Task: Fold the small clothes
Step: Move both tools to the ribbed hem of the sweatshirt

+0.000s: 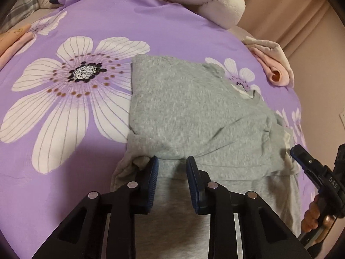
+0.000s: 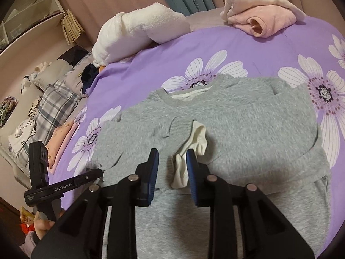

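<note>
The bed sheet (image 1: 107, 32), purple with big white flowers, is filling most of both views, and the work is happening on it. Against the far edge a white plush blanket (image 2: 138, 26) is lying rolled, and near it a pink garment (image 2: 261, 19) is sitting already folded. Another pink folded piece (image 2: 60, 142) is resting at the left side of the sheet in the right wrist view. So some clothes seem to be finished already.

The grey sweatshirt (image 2: 237, 116) is lying in the middle of the sheet, its collar pointing away in the right wrist view. It is only partly folded, I judge: one sleeve is brought across the chest, with the ribbed cuff (image 2: 179, 129) and its white lining turned up, while the lower hem is still spreading flat toward the person.

The left gripper (image 1: 172, 161) is holding a bunched fold of grey cloth at the near edge; the fabric is gathering between the jaws, which are standing narrow, so it appears clamped on the sweatshirt. The right gripper (image 2: 172, 154) is pinching the cuff with its white lining between its blue pads (image 2: 190, 164). A hand (image 1: 312, 215) is gripping its handle.

What is remaining, in my judgement: the second side fold, then doubling the body.
</note>
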{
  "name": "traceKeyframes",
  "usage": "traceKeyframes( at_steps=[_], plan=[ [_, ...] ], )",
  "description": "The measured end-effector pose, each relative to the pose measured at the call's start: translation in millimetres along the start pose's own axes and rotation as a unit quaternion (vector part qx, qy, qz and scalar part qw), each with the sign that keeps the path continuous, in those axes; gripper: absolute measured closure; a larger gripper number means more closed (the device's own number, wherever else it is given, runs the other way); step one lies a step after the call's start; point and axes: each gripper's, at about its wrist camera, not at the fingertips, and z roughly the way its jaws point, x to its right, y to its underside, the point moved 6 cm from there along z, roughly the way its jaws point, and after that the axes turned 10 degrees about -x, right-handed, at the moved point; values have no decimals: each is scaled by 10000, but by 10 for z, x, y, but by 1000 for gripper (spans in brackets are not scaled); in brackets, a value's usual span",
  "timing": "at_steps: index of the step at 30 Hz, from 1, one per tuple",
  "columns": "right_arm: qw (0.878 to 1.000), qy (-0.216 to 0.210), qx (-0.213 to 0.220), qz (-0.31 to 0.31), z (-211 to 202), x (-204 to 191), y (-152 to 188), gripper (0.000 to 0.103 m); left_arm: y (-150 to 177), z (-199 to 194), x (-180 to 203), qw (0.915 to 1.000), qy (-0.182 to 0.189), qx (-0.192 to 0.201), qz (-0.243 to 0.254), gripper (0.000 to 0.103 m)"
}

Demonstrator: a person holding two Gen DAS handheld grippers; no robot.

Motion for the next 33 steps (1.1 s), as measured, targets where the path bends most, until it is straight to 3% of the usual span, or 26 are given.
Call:
traceKeyframes(
  at_steps=[3, 7, 10, 12, 14, 16, 18, 21, 24, 29, 33],
  plan=[
    [9998, 68, -101, -155, 91, -60, 3, 76, 29, -23, -8, 9999, -121, 30, 40, 74],
    [9952, 435, -852, 198, 491, 189, 152, 76, 25, 12, 35, 9995, -263, 27, 162, 74],
    [9960, 181, -720, 501, 403, 259, 185, 78, 4, 54, 88, 9990, -355, -34, 267, 74],
    [9956, 86, -710, 610, 272, 260, 248, 74, 21, 42, 110, 9990, -333, -66, 276, 74],
    [9956, -57, -615, 708, 76, 256, 363, 72, 88, -14, 125, 9992, -307, -79, 238, 67],
    [9958, -207, -497, 747, -140, 248, 536, 67, 208, -117, 120, 9994, -264, -18, 228, 52],
    [9959, -255, -407, 771, -359, 278, 730, 58, 355, -249, 110, 9996, -153, 73, 247, 46],
    [9961, -85, -288, 825, -722, 385, 1080, 53, 688, -485, 31, 9997, 52, 164, 176, 45],
    [9947, 51, -165, 1015, -1010, 521, 1335, 49, 967, -650, -97, 9995, 239, 185, -20, 32],
    [9900, 108, 129, 1397, -1381, 753, 1539, 46, 1334, -850, -254, 9964, 695, 116, -466, 32],
    [9881, 123, 123, 1527, -1505, 843, 1659, 44, 1499, -858, -183, 9919, 1126, -93, -572, 32]
  ],
)
